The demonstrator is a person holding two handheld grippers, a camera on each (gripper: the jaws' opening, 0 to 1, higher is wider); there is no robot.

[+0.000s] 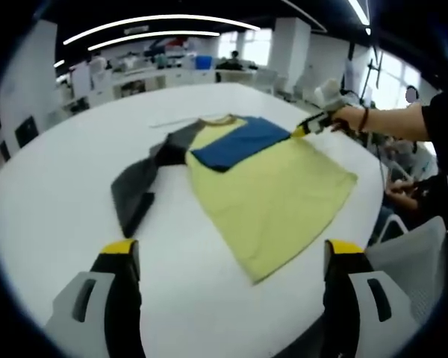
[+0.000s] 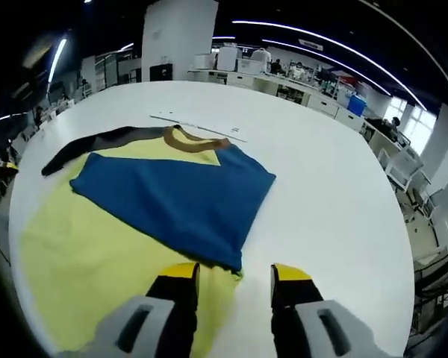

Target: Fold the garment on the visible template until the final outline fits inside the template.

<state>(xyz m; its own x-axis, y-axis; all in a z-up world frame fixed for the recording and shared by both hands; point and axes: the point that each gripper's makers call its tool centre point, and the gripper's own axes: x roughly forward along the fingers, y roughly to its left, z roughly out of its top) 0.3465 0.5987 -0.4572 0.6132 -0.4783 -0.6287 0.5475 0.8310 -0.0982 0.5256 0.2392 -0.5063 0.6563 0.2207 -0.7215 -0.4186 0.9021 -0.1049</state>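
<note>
In the left gripper view, the left gripper (image 1: 228, 257) has its two yellow-tipped jaws spread wide apart, holding nothing, above bare white table (image 1: 52, 194). Beyond the jaws lies a yellow T-shirt (image 1: 272, 194), spread flat on the table with its hem toward the camera. A blue sleeve (image 1: 239, 142) is folded across the chest, and a dark grey sleeve (image 1: 138, 186) stretches out to the left. At the far right edge of the shirt, the right gripper (image 1: 302, 129) is held by a person's hand (image 1: 349, 118), its yellow tip at the shirt's shoulder; how far its jaws are open cannot be told from here.

In the right gripper view, the right gripper (image 2: 235, 277) has its jaws parted by a moderate gap with nothing between them. One tip sits over the shirt's edge, the other over the table. Just ahead lies the blue sleeve (image 2: 172, 198), then the brown collar (image 2: 194, 142). A thin pale template outline (image 2: 198, 127) lies on the table just beyond the collar.
</note>
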